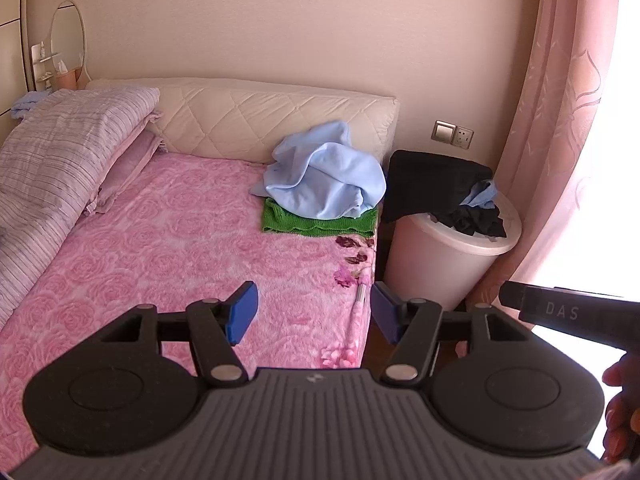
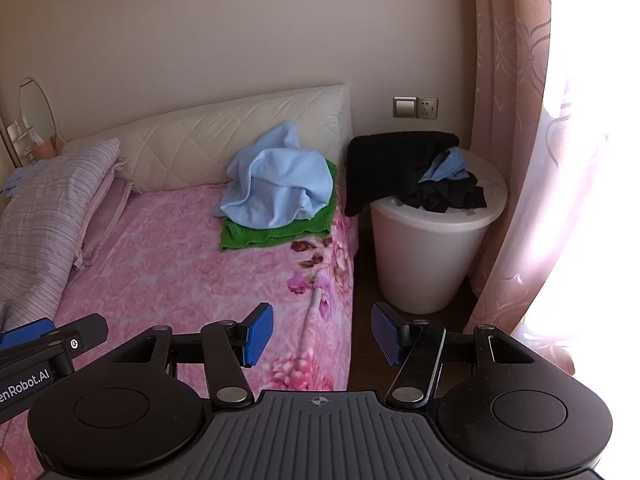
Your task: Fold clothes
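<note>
Over the foot of a bed [image 1: 168, 240] spread with a pink rose-patterned blanket, two sets of hand-held tongs hang side by side, both angled downward and both spread wide with nothing between their blue pads. The left tongs [image 1: 314, 316] and the right tongs [image 2: 322, 334] are well apart from any clothing.

Near the cream headboard [image 1: 248, 120], at the bed's right edge, a crumpled light blue garment [image 1: 324, 172] lies heaped on top of a green knitted piece [image 1: 316, 222] that looks already folded. Beside the bed, a white laundry bin [image 2: 428, 256] holds dark clothes [image 2: 448, 194] and another scrap of blue cloth, with a black garment [image 2: 384, 160] draped over its rim toward the bed.

The risks, as they appear from this position: the blue garment is a loose bundle with no clear hem or corner showing, so a pinch into the heap may gather several layers and lift a wad instead of an edge. Pulling it away could also drag the green piece beneath and spoil its fold. Both sit close to the mattress edge, so a sideways tug toward the bin could spill them to the floor. The two tongs travel close together, and crowding could knock one against the other.
</note>
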A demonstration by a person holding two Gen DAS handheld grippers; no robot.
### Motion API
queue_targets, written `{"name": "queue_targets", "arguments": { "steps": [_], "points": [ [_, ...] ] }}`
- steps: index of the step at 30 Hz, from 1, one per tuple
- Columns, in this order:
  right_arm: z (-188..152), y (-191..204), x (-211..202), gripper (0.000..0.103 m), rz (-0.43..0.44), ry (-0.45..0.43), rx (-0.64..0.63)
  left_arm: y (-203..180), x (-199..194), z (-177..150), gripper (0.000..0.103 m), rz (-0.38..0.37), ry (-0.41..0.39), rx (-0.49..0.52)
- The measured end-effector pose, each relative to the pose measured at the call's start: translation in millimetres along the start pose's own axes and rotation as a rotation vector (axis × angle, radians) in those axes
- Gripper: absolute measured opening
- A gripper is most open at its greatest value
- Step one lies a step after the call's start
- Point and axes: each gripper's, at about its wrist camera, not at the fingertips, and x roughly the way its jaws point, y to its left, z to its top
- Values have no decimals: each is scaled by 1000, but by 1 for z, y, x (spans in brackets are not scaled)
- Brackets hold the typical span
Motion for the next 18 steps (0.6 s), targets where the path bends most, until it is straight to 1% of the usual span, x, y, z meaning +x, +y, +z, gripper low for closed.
{"name": "queue_targets", "arguments": {
  "steps": [6,11,18],
  "points": [
    [-4,8,0,59,4,2,-5,-2,1,-1,58,-5,5,-6],
    [5,-11,-1,59,13,11,-5,-6,4,-4,58,-7,3,-2],
    [22,-20,8,59,20,26,-6,-4,6,-2,58,-10,11,-2]
  ]
}}
